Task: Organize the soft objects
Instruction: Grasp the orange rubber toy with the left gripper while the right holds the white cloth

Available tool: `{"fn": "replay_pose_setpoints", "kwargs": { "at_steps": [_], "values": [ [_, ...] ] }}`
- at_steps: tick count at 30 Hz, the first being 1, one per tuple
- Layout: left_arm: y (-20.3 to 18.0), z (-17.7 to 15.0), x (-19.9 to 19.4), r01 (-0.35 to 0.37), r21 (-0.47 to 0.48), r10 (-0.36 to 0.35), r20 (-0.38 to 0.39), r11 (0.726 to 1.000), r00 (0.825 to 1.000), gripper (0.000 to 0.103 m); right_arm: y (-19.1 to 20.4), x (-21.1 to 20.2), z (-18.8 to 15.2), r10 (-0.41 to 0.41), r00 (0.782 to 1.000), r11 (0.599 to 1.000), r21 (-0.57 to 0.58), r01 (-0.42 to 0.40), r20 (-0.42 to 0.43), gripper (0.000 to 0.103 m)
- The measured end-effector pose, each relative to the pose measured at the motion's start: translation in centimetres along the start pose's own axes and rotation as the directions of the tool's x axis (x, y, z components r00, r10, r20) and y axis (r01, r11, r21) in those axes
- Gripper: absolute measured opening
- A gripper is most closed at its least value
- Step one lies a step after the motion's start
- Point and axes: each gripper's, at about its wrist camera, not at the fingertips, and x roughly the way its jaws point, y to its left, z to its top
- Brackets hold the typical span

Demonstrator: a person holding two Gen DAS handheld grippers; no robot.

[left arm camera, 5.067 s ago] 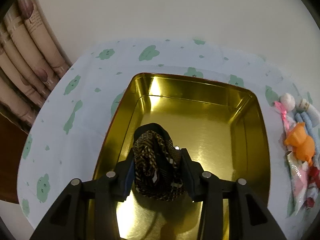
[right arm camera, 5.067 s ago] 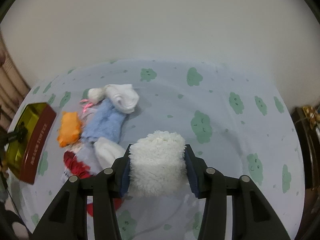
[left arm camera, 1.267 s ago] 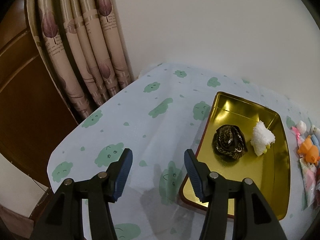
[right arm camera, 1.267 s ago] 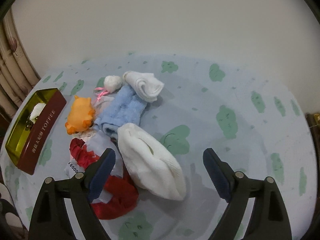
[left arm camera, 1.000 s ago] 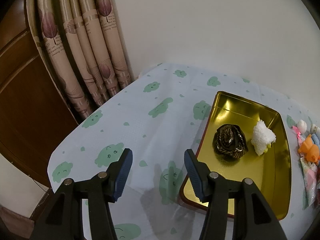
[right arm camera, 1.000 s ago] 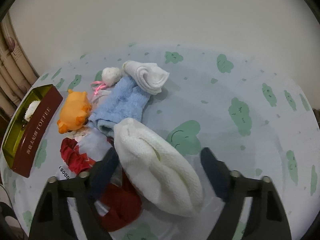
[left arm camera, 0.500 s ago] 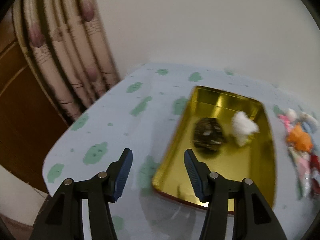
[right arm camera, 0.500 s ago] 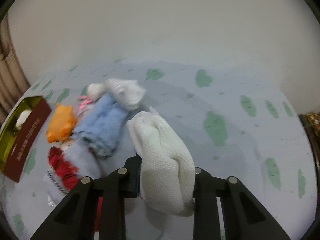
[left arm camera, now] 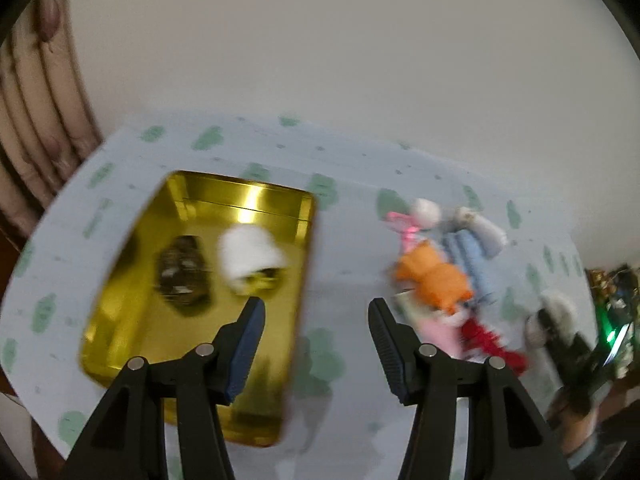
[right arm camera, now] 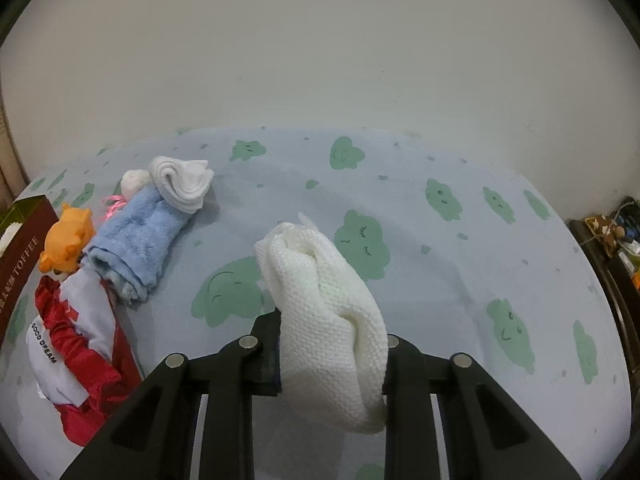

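Right wrist view: right gripper (right arm camera: 332, 354) clamps a white knit cloth (right arm camera: 324, 312); left gripper (left arm camera: 316, 334) gapes empty; cloud-print tablecloth (right arm camera: 440, 280), plain wall (right arm camera: 320, 40).

Left gripper (left arm camera: 316, 312) hung wide open, nothing in it. Gold tin (left arm camera: 132, 344) sat lower left holding a fluffy white roll (left arm camera: 248, 256) and dark bundle (left arm camera: 182, 276); pile of soft stuff (left arm camera: 440, 276) was right, all blurry.

Glossy gold metal tin (left arm camera: 256, 196), matt printed tablecloth (right arm camera: 440, 280), coarse-knit white cloth (right arm camera: 324, 312)
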Motion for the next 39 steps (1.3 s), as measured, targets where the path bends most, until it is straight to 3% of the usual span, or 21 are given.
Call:
{"fn": "replay_pose_setpoints", "kwargs": {
  "at_steps": [8, 16, 21, 31, 34, 39],
  "values": [
    [-5.6, 3.1, 5.2, 0.089, -0.089, -0.101, -0.148, 0.992, 0.984, 0.055, 0.0, 0.0, -0.4, 0.016, 1.000, 1.000, 0.006, -0.016, 0.018, 0.021],
    [-7.5, 4.0, 10.6, 0.127, -0.246, -0.196, -0.281, 0.961, 0.939, 0.055, 0.0, 0.1, -0.3, 0.022, 1.000, 0.999, 0.023, -0.023, 0.022, 0.021],
    [-7.5, 4.7, 12.2, 0.085, -0.301, -0.175, -0.288, 0.950, 0.941, 0.055, -0.1, 0.2, -0.3, 0.032, 0.999, 0.999, 0.028, -0.032, 0.020, 0.021],
    [-6.6, 4.1, 14.6, 0.028, -0.411, -0.184, -0.347, 0.911, 0.920, 0.055, -0.3, 0.7, -0.3, 0.051, 0.999, 0.998, 0.042, -0.052, 0.011, 0.021],
    [-6.5, 4.3, 15.1, 0.011, -0.437, -0.179, -0.345, 0.899, 0.921, 0.055, -0.3, 0.8, -0.3, 0.056, 0.998, 0.997, 0.048, -0.056, 0.010, 0.021],
    [-6.5, 4.2, 15.6, 0.012, -0.445, -0.190, -0.358, 0.895, 0.914, 0.053, -0.4, 1.0, -0.4, 0.059, 0.998, 0.997, 0.053, -0.060, 0.006, 0.021]
  ]
}}
